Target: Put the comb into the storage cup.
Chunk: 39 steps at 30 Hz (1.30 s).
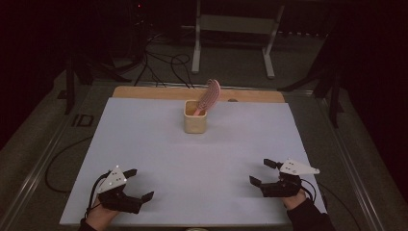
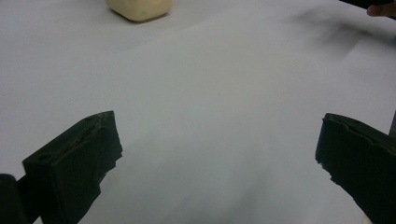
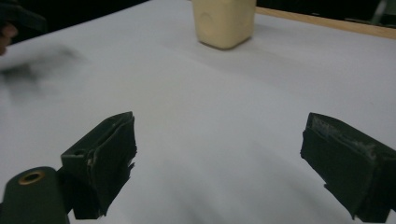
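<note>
Holding my left gripper (image 1: 140, 183) low over the near left corner of the white table sheet (image 1: 144, 144), I note its jaws spread wide with nothing between them; its own view shows bare sheet in the gap. Moving right, the cream cup (image 1: 195, 117) stands upright at the far middle of the sheet, well apart from both grippers. The pink hairbrush (image 1: 208, 96) sits in it, handle down, head leaning right above the rim. Farther right, my right gripper (image 1: 262, 172) rests near the near right corner, jaws likewise released and empty, pointing towards the cup.
</note>
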### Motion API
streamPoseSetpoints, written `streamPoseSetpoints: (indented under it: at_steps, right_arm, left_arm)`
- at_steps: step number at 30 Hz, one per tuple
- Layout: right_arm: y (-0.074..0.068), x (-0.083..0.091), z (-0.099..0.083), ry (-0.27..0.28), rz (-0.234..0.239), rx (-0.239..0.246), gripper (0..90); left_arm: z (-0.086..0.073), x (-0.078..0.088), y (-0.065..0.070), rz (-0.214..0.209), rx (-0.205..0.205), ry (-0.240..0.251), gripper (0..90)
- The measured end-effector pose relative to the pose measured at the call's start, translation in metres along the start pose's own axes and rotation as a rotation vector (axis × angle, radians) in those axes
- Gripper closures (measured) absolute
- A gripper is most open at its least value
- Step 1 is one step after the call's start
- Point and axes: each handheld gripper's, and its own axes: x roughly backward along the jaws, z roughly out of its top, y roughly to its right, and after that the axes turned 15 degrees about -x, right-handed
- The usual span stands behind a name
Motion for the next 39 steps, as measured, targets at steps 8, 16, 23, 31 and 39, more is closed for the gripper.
streamPoseSetpoints:
  at_steps: [8, 16, 23, 31, 39]
  right_arm:
    - [0.004, -0.004, -0.012, -0.016, -0.029, 0.010, 9.9]
    - [0.009, -0.010, -0.010, -0.002, -0.044, 0.005, 10.0]
    - [0.014, -0.011, -0.008, 0.015, -0.059, -0.021, 10.0]
    - [0.013, -0.010, -0.008, 0.012, -0.048, -0.015, 10.0]
    - [0.013, -0.009, -0.008, 0.008, -0.053, -0.019, 10.0]
  left_arm:
    - [0.000, -0.001, 0.000, -0.002, 0.000, 0.000, 0.4]
    - [-0.001, -0.001, 0.000, 0.000, -0.004, -0.004, 0.4]
    - [0.000, 0.000, 0.000, 0.000, -0.009, -0.003, 0.4]
    - [0.000, -0.001, 0.001, 0.000, -0.007, -0.007, 0.4]
    - [0.000, -0.002, 0.001, -0.002, -0.008, -0.009, 0.4]
